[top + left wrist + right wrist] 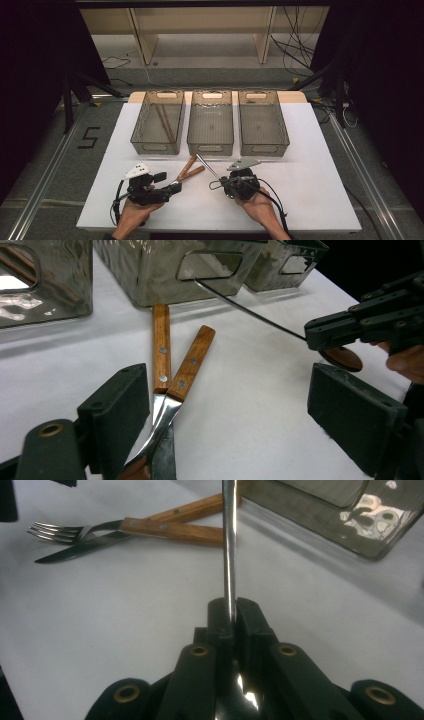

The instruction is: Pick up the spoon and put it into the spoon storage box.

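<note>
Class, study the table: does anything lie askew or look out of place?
Yes. The fork and knife lie crossed on the table, their wooden handles overlapping, outside the three bins, while the right gripper clamps a thin metal handle.

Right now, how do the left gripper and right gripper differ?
The left gripper is open and holds nothing; the right gripper is shut on a thin metal utensil handle. The left gripper points at the crossed wooden-handled fork and knife; the right gripper aims its utensil toward the middle bin. Both are hand-held, low over the white table.
</note>
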`<state>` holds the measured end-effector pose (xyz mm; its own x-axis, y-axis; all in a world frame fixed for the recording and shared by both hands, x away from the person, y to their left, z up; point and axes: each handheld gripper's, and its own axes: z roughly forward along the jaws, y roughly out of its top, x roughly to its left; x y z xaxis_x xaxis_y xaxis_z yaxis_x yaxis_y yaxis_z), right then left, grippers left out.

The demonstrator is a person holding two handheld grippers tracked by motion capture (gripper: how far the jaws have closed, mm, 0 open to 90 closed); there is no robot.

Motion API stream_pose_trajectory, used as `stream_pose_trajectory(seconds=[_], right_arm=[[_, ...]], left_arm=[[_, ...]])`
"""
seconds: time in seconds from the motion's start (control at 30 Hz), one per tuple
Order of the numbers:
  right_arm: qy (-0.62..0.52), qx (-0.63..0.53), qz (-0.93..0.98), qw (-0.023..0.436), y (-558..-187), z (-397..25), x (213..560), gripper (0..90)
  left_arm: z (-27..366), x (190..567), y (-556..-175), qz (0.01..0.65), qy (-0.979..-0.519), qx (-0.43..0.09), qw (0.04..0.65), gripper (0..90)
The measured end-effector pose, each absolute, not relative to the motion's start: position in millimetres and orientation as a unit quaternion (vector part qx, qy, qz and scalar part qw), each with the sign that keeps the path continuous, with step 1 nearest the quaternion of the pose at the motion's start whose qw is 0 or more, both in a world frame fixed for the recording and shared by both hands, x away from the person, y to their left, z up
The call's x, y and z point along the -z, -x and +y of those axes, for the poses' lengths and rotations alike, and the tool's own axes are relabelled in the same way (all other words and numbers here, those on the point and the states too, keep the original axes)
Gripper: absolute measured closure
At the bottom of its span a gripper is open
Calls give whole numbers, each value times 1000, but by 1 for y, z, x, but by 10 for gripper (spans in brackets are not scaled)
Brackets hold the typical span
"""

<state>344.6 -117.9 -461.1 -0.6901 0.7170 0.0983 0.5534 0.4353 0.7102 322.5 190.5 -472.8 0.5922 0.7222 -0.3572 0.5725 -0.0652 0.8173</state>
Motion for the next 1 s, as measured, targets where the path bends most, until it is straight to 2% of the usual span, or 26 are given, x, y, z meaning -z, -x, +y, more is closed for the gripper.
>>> stream_pose_trajectory(seconds=[0.6,1.0], right_arm=[[-373,-407,826,111,-348,-121,436,863],[-401,-440,793,129,-393,-125,399,863]], left_arm=[[208,473,-324,465,-714,-91,516,166],[211,473,-318,454,-718,-111,516,166]])
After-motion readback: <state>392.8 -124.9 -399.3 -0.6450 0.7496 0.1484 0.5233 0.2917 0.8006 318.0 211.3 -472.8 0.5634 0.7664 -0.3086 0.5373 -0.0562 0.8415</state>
